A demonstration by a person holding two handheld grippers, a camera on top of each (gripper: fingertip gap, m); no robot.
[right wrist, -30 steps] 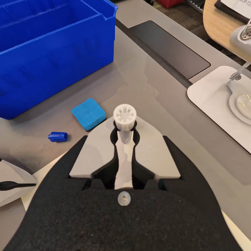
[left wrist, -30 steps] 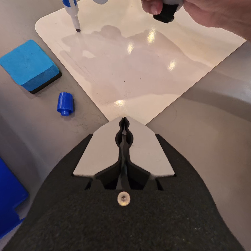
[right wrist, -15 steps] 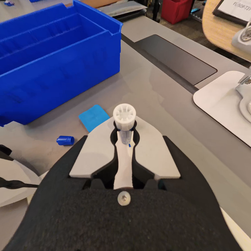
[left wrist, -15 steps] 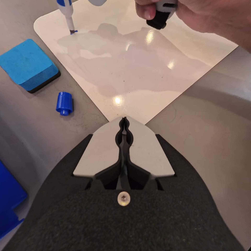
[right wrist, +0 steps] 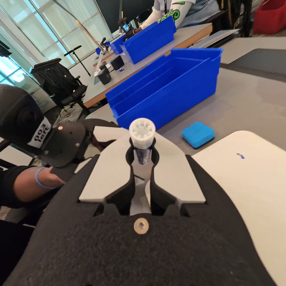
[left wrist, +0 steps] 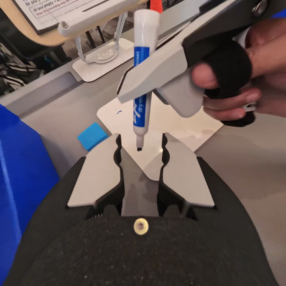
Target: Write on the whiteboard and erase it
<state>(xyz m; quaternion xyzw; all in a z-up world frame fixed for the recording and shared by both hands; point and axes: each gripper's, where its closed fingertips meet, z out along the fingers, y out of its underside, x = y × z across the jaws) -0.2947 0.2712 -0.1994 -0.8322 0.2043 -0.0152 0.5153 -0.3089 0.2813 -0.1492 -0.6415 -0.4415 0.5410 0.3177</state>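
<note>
1. Right hand-held gripper (right wrist: 142, 148) is clamped on the marker (left wrist: 141, 92), held near upright, tip down, uncapped.
2. Left hand-held gripper (left wrist: 140, 139) is spread open and empty; the marker tip hangs just beyond its gap at frame centre, clear of the whiteboard (left wrist: 178, 126).
3. Eraser (left wrist: 92, 137) lies on the desk (left wrist: 232, 162) at centre left, nearer the left gripper.
4. Judgement: a marker handover or the erasing step seems next.

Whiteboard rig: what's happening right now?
A person works two handheld grippers. The right gripper is shut on an uncapped marker, tip down in the air above the whiteboard, which bears one small blue mark. The left gripper is open and empty. The eraser lies untouched beside the board.
</note>
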